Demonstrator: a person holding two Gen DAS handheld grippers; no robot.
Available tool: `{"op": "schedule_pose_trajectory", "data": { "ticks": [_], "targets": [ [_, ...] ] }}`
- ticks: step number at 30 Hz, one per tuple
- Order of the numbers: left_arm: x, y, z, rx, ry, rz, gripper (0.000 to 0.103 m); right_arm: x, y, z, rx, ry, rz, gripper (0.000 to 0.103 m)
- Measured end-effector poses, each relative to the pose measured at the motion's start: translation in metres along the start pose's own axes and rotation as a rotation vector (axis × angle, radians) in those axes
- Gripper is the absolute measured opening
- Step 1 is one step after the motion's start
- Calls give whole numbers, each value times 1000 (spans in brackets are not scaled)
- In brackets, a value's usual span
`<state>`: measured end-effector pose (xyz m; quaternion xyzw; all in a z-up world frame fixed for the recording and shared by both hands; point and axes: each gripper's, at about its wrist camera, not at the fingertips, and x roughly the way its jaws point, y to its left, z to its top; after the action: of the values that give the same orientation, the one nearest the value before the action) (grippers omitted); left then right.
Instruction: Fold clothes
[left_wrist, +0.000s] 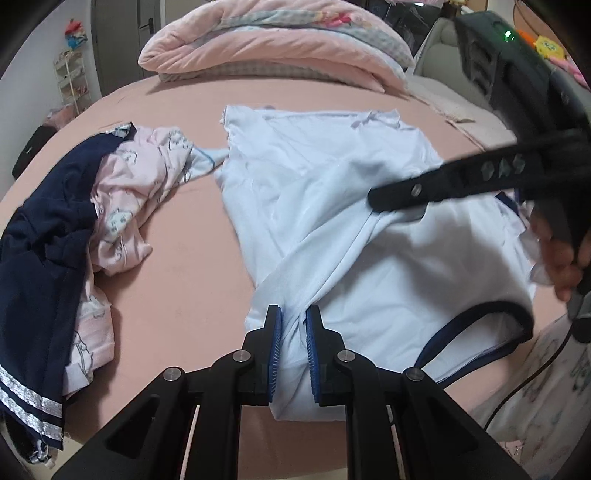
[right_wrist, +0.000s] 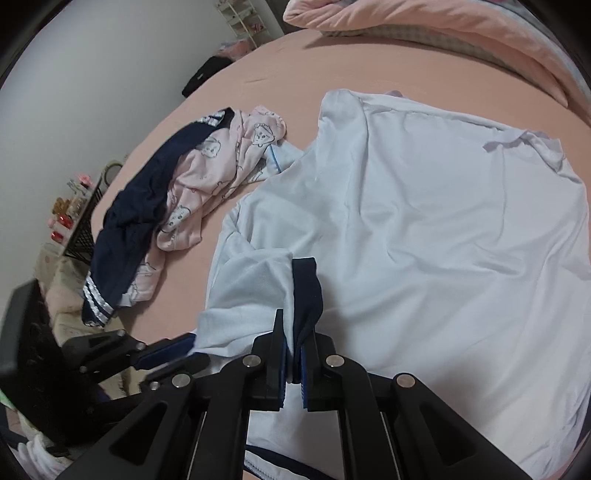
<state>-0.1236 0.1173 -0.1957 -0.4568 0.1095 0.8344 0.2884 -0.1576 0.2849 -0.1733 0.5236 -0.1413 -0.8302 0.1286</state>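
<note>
- At 9 o'clock in the left wrist view, a navy garment (left_wrist: 48, 236) with silver-striped hem lay crumpled on the pink bed sheet (left_wrist: 184, 258), overlapped by a pink printed garment (left_wrist: 136, 192) just beside it.
- At 12 o'clock, a folded pink quilt (left_wrist: 273, 44) sat at the far end of the bed, well apart from the work area.
- The white shirt (left_wrist: 332, 206) occupied the centre, spread across the sheet; its navy-trimmed collar edge (left_wrist: 491, 317) lay at 4 o'clock.
- The left gripper (left_wrist: 293, 321) was at 6 o'clock, its jaws narrow and pinching a bunched fold of the shirt's near edge between the blue pads.
- The right gripper (left_wrist: 384, 201) crossed in from 3 o'clock above the shirt, covering part of the fabric; a hand (left_wrist: 565, 254) held its grip.
- In the right wrist view, the right gripper (right_wrist: 293, 332) was clamped tight on a white sleeve fold with navy cuff (right_wrist: 306, 291).
- There, the left gripper (right_wrist: 177, 350) appeared at 8 o'clock, at the shirt's near edge.
</note>
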Motion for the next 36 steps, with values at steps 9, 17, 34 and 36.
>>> {"op": "schedule_pose_trajectory", "data": {
  "ticks": [9, 17, 34, 36],
  "targets": [
    [1, -1, -5, -30, 22, -41, 12, -1, -27, -2, 133, -18, 101, 6],
    [-2, -4, -3, -50, 32, -87, 12, 1, -37, -2, 263, 30, 141, 56],
    [-12, -10, 19, 15, -22, 56, 66, 34, -40, -12, 554, 81, 334, 56],
    [-7, -8, 23, 22, -19, 66, 66, 38, -40, -10, 575, 73, 338, 56]
  ]
}}
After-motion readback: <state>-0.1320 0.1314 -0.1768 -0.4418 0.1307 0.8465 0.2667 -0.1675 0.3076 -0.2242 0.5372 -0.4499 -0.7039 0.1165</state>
